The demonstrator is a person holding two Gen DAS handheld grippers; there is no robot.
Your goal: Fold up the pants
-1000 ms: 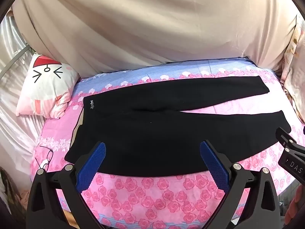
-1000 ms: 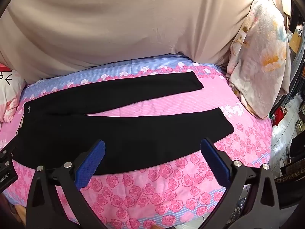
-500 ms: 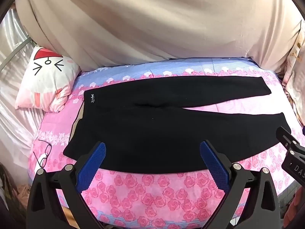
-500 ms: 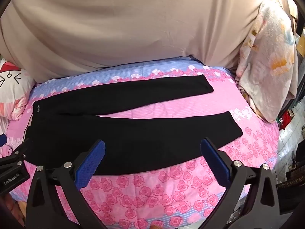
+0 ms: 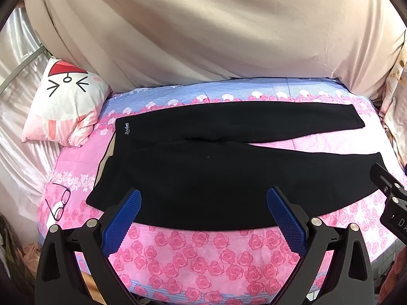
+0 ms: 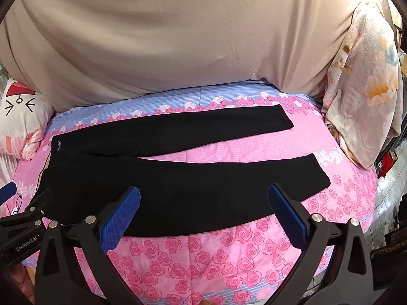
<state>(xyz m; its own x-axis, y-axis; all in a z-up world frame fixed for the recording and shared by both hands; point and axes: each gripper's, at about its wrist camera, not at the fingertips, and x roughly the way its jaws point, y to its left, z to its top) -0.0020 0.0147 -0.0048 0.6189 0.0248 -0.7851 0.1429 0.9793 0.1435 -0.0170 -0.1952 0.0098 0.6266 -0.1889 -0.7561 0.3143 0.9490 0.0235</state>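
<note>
Black pants (image 5: 203,170) lie flat on the pink rose bedsheet (image 5: 203,254), waistband to the left, both legs spread apart to the right; they also show in the right wrist view (image 6: 178,185). My left gripper (image 5: 203,203) is open and empty, held above the near edge of the pants by the waist half. My right gripper (image 6: 203,203) is open and empty, above the near leg. The right gripper's body shows in the left wrist view (image 5: 391,203); the left gripper's body shows in the right wrist view (image 6: 23,231).
A cat-face pillow (image 5: 66,104) lies at the bed's left end. Eyeglasses (image 5: 59,204) lie on the sheet by the waistband. A beige cloth (image 5: 203,38) hangs behind the bed. A floral blanket (image 6: 363,96) is bunched at the right end.
Both grippers have pulled back and up from the bed, so the pants look smaller and farther away. Both stay open. The pants have not moved.
</note>
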